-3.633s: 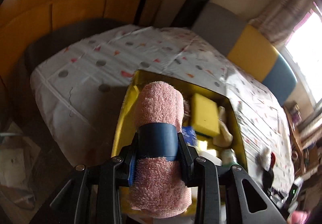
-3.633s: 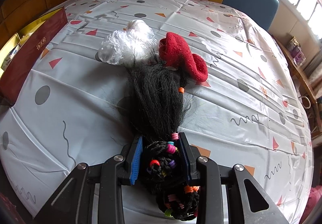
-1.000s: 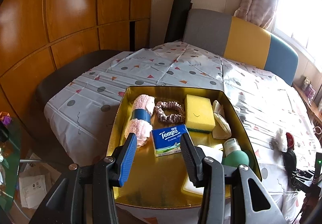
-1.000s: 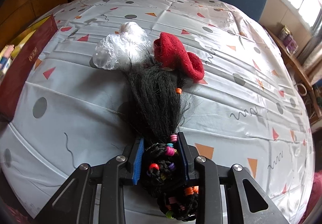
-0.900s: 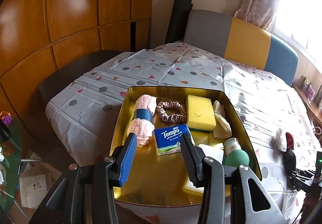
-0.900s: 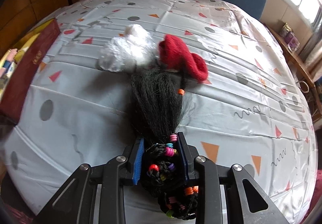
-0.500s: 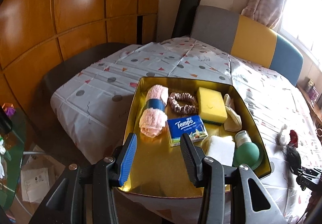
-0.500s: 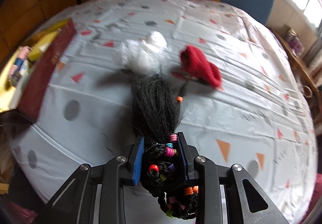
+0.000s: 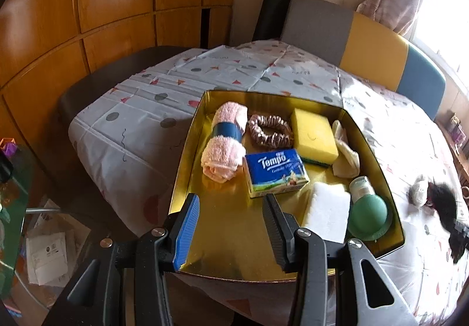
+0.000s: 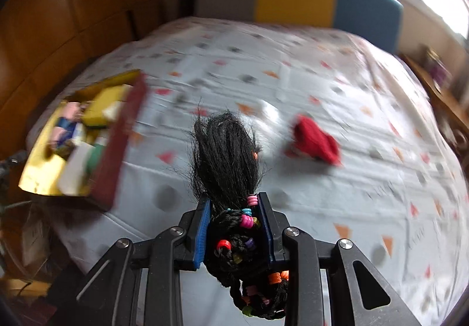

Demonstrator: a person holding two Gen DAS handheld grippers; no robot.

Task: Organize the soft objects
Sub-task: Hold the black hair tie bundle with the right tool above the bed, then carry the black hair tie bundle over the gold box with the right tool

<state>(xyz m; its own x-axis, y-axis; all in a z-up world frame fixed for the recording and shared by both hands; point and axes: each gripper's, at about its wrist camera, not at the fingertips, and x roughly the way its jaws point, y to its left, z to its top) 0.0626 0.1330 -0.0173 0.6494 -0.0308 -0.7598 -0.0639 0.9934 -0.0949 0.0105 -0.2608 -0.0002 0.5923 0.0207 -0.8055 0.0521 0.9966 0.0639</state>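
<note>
Braids of a black beaded hairpiece [image 10: 231, 226] sit clamped between the pads of the right gripper [image 10: 234, 226], its loose hair fanning above the patterned tablecloth [image 10: 322, 194]. Just beyond lie a red knitted item [image 10: 316, 144] and, to the left, the gold-lined box [image 10: 44, 173]. The left gripper [image 9: 231, 226] hangs with jaws apart and empty over that box's near end; inside are a rolled pink towel [image 9: 224, 147], scrunchie [image 9: 269, 131], yellow sponge [image 9: 315, 134] and Tempo tissue pack [image 9: 275, 172].
</note>
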